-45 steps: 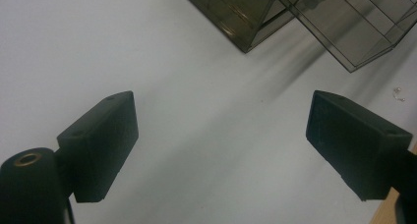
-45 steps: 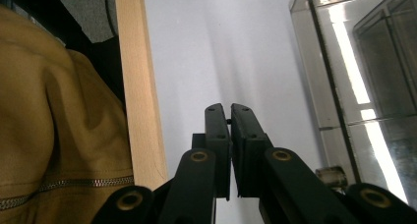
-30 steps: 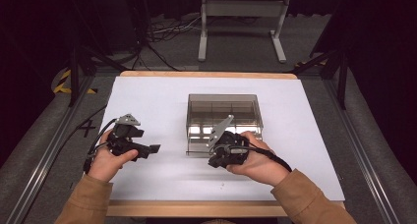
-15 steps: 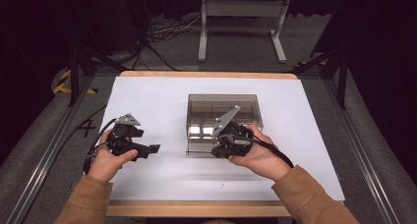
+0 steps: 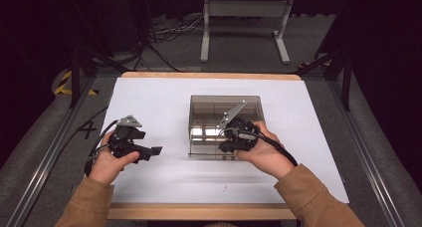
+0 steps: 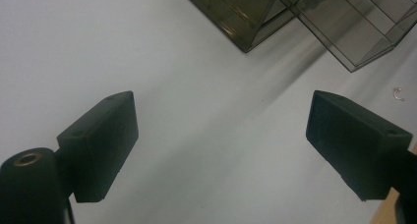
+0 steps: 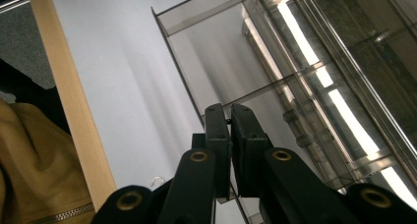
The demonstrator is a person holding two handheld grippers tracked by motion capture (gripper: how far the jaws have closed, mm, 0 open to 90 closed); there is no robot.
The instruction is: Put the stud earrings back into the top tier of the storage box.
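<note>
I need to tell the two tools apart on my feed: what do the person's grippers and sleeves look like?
Both the left gripper and the right gripper are black, each topped by a grey three-cornered plate and trailing a black cable. The jaws are blocky black pads, and brass-coloured inserts sit in the arms behind them. The sleeves are tan, with a zip.

Bare bench (image 5: 149,102) lies open left of the clear box (image 5: 204,107), the one obstacle mid-bench.
</note>
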